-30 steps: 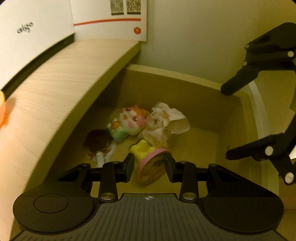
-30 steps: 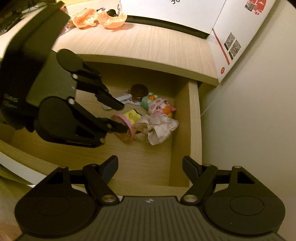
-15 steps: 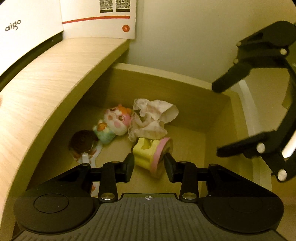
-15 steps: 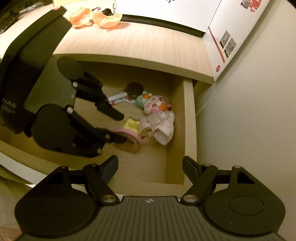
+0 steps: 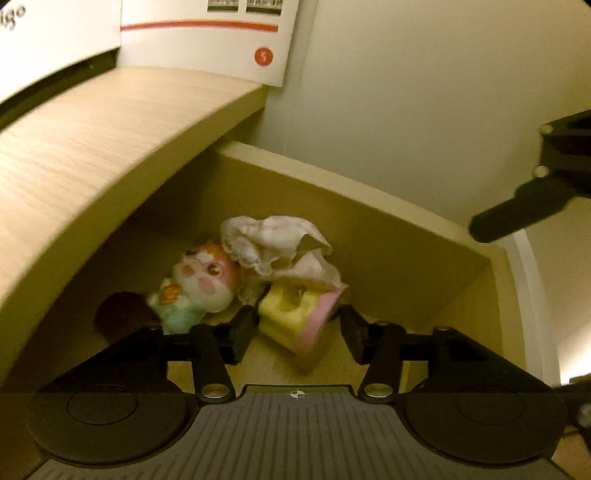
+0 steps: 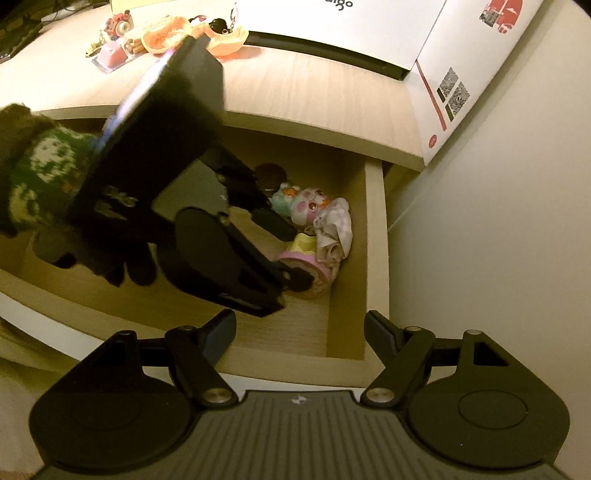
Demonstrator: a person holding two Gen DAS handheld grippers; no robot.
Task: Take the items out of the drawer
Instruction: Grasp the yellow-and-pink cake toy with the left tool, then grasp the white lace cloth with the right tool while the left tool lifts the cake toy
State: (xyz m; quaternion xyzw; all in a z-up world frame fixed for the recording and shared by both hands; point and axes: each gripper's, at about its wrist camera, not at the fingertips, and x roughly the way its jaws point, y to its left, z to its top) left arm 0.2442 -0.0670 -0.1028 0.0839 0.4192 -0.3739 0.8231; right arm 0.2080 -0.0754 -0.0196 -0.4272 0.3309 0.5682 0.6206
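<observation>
The open wooden drawer (image 5: pixel 369 221) (image 6: pixel 375 240) holds a yellow and pink toy (image 5: pixel 295 317) (image 6: pixel 306 254), a pastel plush animal (image 5: pixel 199 288) (image 6: pixel 306 206), a white frilly cloth (image 5: pixel 280 243) (image 6: pixel 336 229) and a dark round item (image 5: pixel 118 314) (image 6: pixel 269 173). My left gripper (image 5: pixel 297 332) (image 6: pixel 291 254) reaches down into the drawer. Its jaws are opening, with the yellow and pink toy lying between them on the drawer floor. My right gripper (image 6: pixel 299 332) hangs open above the drawer's front edge with nothing between its fingers; one finger (image 5: pixel 498 221) shows at the right.
A white box (image 5: pixel 203 37) (image 6: pixel 369 33) stands on the desk top above the drawer. Small trinkets (image 6: pixel 166 33) lie at the desk's far left. A green knitted sleeve (image 6: pixel 40 166) and gloved hand (image 6: pixel 122 258) hold the left gripper. A pale wall closes the right side.
The left gripper has gone lower and deeper into the drawer, and its jaws have spread apart from the yellow and pink toy they were clamping. The right gripper has stayed in place.
</observation>
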